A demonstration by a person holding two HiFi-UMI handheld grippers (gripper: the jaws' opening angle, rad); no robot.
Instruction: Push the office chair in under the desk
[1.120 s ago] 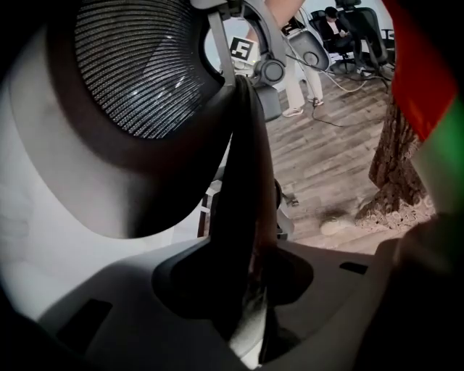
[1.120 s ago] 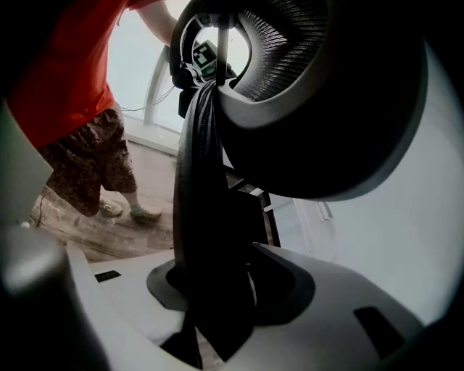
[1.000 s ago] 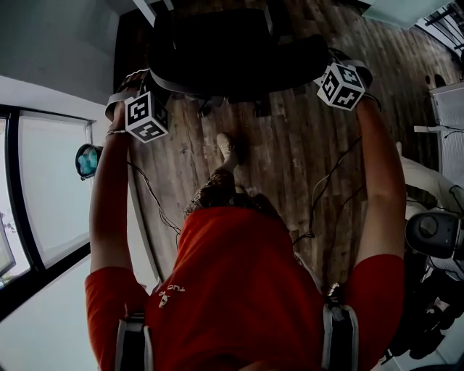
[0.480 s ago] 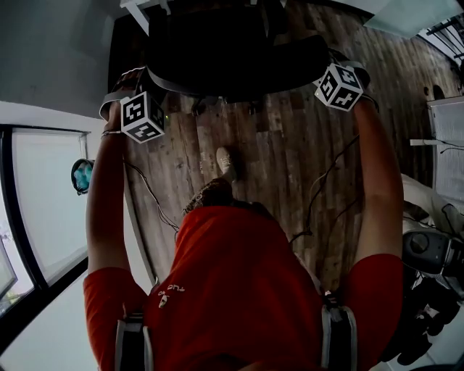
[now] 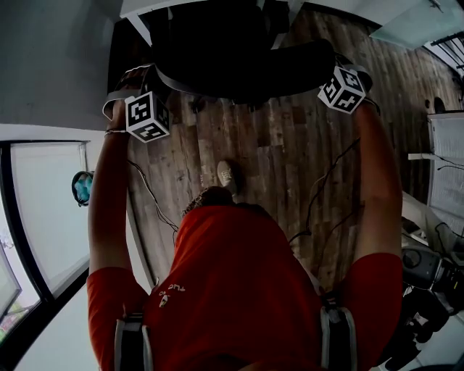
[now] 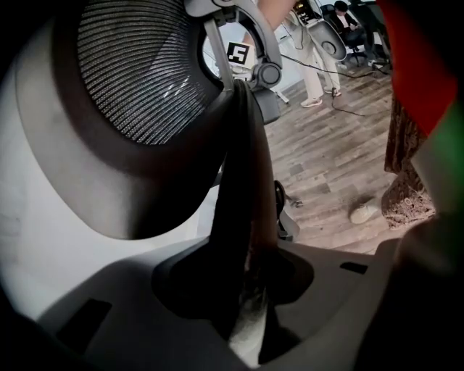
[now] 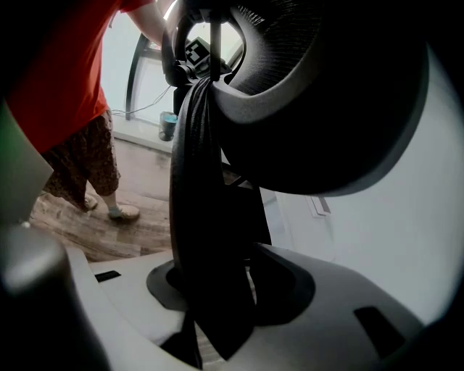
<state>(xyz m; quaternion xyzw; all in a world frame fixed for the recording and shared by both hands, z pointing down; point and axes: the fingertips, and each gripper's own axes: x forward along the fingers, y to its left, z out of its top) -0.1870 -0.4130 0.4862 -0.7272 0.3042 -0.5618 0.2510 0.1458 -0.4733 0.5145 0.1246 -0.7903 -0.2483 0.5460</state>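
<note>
Head view, 12 o'clock: office chair, seemingly partly under worktop. Gripped at back's rim, 10 and 2 o'clock, by left hand-held gripper and right hand-held gripper, both clamped on it. Mid-push, probably; next, press evenly toward 12, avoiding swivel

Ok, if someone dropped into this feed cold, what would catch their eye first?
The big black office chair at the top of the head view, its dark bulk filling both gripper views. The left tongs and right tongs are each clamped on an edge of its backrest, one per side. Below, the person's red shirt stands out against the dark wooden floor.
</note>
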